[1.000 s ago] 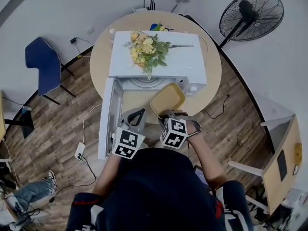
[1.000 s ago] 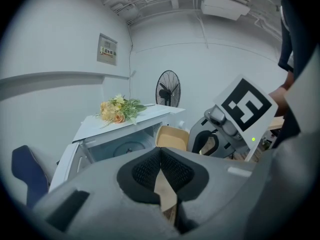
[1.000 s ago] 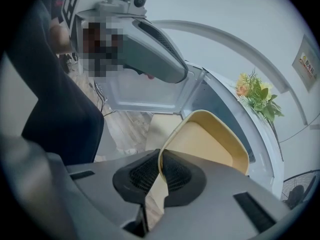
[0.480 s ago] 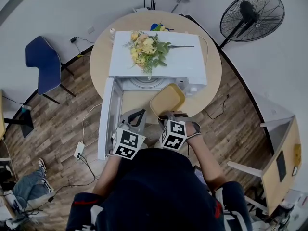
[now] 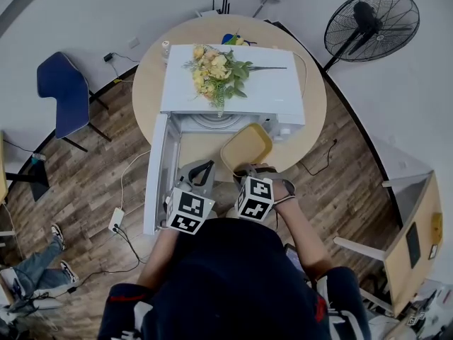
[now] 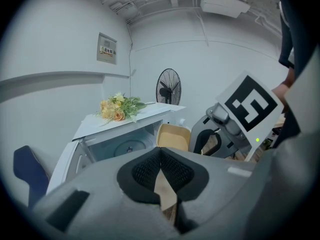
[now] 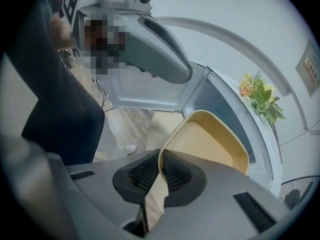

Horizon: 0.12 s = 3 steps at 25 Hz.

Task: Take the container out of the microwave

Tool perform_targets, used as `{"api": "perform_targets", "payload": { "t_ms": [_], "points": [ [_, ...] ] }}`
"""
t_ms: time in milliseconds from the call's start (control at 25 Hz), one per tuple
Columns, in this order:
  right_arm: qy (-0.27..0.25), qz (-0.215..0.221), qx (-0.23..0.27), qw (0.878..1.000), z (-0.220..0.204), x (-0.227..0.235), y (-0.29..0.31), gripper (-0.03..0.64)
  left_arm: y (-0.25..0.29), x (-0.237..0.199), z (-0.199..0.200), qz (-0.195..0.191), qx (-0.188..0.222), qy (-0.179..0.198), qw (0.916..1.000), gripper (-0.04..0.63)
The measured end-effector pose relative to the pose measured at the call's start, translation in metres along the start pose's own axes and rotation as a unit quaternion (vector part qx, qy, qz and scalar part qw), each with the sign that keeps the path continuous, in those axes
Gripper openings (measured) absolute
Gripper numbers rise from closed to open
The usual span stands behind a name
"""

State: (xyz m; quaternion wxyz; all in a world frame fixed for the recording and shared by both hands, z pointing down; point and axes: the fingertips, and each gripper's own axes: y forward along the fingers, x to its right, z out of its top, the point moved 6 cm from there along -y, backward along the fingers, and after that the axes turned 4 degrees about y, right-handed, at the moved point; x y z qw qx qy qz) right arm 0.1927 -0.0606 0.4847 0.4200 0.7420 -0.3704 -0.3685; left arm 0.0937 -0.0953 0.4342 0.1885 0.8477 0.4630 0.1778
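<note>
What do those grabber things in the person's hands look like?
The left gripper and right gripper are grey with black ribbed pads. Each carries a white cube with black square markers. The person wears a dark top.

A round wooden table (image 5: 147, 83) bears a white microwave (image 5: 269, 94), its door (image 5: 154, 183) open at the left. Behind the microwave, near the table's far edge, sit a small white object (image 5: 164, 48) and a blue-and-yellow one (image 5: 230, 40)
</note>
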Motion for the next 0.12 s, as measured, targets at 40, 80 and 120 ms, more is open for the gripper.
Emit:
{"api": "perform_targets", "payload": {
  "t_ms": [40,80,120],
  "points": [
    [-0.002,0.001,-0.001,1.000,-0.0001,-0.0004,0.0000,0.020,0.0003,0.0005,-0.0005,0.000,0.000,-0.001,1.0000,0.014],
    [-0.003,0.001,-0.002,1.000,0.0000,-0.0007,-0.0001,0.020,0.0006,0.0010,-0.0009,0.000,-0.001,-0.001,1.0000,0.014],
    [-0.005,0.002,-0.002,1.000,0.0000,-0.0009,-0.0002,0.020,0.0008,0.0014,-0.0013,-0.001,-0.001,-0.001,1.0000,0.014]
  ]
}}
